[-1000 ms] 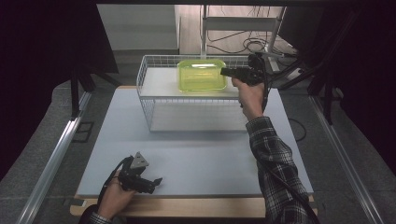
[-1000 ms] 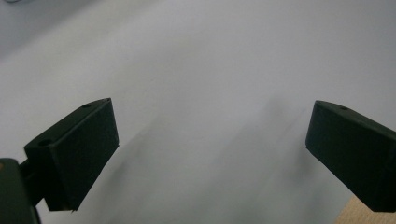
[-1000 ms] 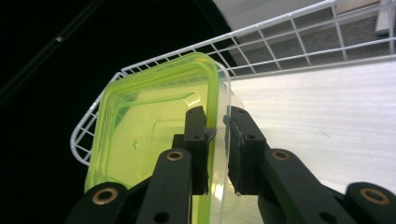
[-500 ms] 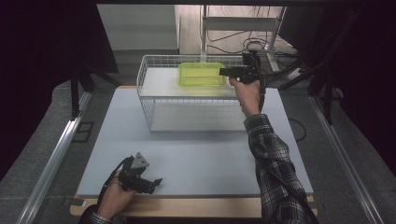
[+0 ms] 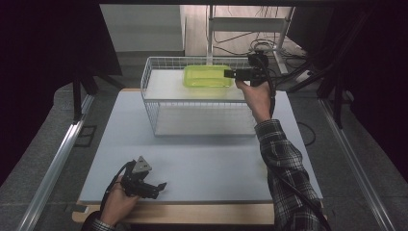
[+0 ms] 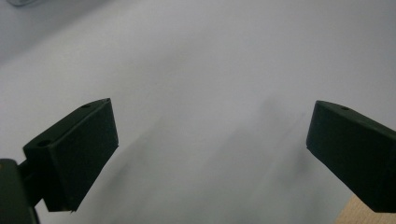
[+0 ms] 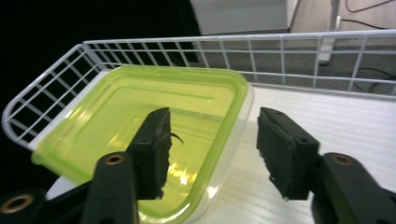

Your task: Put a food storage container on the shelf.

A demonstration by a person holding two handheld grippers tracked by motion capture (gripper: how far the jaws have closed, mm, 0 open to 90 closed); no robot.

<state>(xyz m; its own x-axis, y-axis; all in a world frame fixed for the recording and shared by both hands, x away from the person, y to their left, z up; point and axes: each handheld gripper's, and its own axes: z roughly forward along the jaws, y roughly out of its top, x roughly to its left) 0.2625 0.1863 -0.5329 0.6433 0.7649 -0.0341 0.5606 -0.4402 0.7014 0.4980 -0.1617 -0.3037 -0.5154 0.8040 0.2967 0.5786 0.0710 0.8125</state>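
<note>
A clear plastic box with a yellow-green lid lies in the back of a white wire basket at the far side of the table. My right gripper reaches over the basket's right end. Its jaws have just been opening and now straddle the box's near edge, one over the lid and one outside, with gaps at both pads. My left gripper rests low over the white tabletop by the front edge, open, nothing between its jaws.
The basket spans the table's far middle, its wire walls rising around the box. A wooden strip edges the table's front. Metal rails run along both sides. Cables and a stand lie on the floor behind.
The box stood taller and tilted in the right gripper a second ago; it now lies flat in the basket. The right jaws have come apart off its edge. The left hand is unchanged.
</note>
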